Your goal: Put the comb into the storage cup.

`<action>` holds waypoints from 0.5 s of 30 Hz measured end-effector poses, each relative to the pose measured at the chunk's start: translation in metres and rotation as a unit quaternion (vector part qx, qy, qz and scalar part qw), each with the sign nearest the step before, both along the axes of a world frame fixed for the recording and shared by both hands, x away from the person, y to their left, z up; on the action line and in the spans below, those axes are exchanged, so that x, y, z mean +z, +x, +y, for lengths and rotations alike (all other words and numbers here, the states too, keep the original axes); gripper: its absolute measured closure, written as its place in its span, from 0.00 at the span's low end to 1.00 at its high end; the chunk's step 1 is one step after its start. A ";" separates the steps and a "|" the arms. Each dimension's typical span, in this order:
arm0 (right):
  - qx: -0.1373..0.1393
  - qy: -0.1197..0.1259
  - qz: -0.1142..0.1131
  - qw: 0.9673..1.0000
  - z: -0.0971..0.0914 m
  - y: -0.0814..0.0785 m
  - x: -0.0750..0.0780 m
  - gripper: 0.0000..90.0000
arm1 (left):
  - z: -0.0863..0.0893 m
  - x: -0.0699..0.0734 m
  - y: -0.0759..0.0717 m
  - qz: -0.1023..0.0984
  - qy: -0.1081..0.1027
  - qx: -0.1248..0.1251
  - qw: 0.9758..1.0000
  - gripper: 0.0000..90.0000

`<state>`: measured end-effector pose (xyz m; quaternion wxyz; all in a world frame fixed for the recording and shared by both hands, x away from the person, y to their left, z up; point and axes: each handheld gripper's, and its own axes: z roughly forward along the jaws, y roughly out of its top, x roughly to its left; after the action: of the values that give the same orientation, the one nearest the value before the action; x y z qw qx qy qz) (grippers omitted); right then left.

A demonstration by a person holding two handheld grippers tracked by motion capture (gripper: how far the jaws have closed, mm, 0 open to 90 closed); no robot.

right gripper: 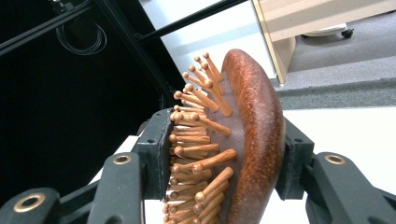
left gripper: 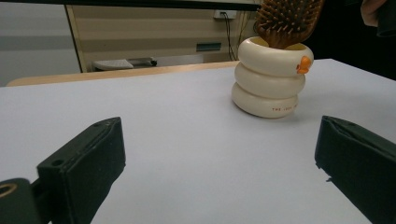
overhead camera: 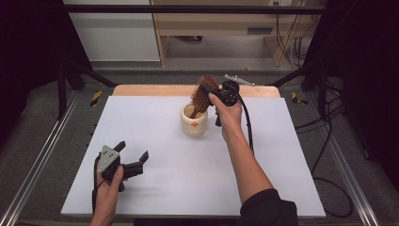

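A brown wooden hairbrush (overhead camera: 203, 93) stands tilted with its handle down inside a cream ringed cup (overhead camera: 194, 120) at the table's far middle. My right gripper (overhead camera: 210, 92) is shut on the brush head; in the right gripper view one pad presses the bristles and the other the smooth back of the hairbrush (right gripper: 243, 144). The left gripper (overhead camera: 135, 153) rests near the front left of the table, open, with nothing between its jaws. In the left gripper view the cup (left gripper: 270, 79) with its orange duck mark stands ahead, the hairbrush (left gripper: 287, 21) rising from it.
The white table top (overhead camera: 188, 165) ends in a wooden strip at the far edge. A black cable (overhead camera: 247, 125) trails from the right gripper along the forearm. Metal frame rails run along both sides of the table.
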<state>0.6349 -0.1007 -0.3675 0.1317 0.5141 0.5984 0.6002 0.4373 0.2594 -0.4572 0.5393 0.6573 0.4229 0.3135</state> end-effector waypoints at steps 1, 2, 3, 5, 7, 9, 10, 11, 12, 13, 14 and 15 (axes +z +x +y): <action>-0.001 0.000 0.001 1.000 0.000 0.000 0.000 0.53 | 0.000 0.000 0.000 0.000 0.000 0.000 1.000 0.02; -0.002 0.000 0.000 1.000 0.000 0.000 -0.001 0.53 | 0.000 0.000 0.000 0.000 -0.001 -0.002 1.000 0.02; -0.002 0.002 0.002 1.000 0.000 0.000 -0.001 0.53 | 0.000 0.001 -0.001 -0.002 -0.001 -0.002 1.000 0.02; -0.002 0.002 0.000 1.000 -0.001 0.001 -0.001 0.53 | 0.001 0.001 -0.001 -0.002 -0.001 -0.002 1.000 0.02; -0.002 0.002 -0.001 1.000 0.000 0.001 -0.001 0.53 | 0.002 0.001 0.000 -0.001 -0.003 0.000 1.000 0.02; -0.002 0.001 -0.003 1.000 0.000 0.001 -0.002 0.53 | 0.002 0.001 0.000 -0.001 -0.004 0.001 1.000 0.02; -0.002 0.002 -0.002 1.000 0.000 0.001 -0.002 0.53 | 0.002 0.001 0.000 0.000 -0.003 0.000 1.000 0.02; -0.002 0.003 -0.001 1.000 0.000 0.001 -0.002 0.53 | 0.002 0.001 -0.001 -0.001 -0.003 0.000 1.000 0.02; -0.002 0.003 -0.001 1.000 -0.001 0.001 -0.002 0.53 | 0.002 0.001 -0.001 -0.001 -0.003 0.000 1.000 0.02; -0.001 0.003 0.000 1.000 -0.001 0.001 -0.002 0.53 | 0.002 0.001 -0.001 -0.002 -0.003 0.000 1.000 0.02; -0.002 0.003 0.000 1.000 -0.001 0.001 -0.002 0.53 | 0.002 0.001 -0.001 -0.001 -0.003 -0.001 1.000 0.02; -0.002 0.003 0.001 1.000 -0.001 0.001 -0.002 0.53 | 0.002 0.001 -0.001 -0.001 -0.003 -0.001 1.000 0.02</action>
<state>0.6364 -0.1020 -0.3693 0.1309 0.5160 0.5960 0.6012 0.4366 0.2611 -0.4565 0.5416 0.6560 0.4228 0.3124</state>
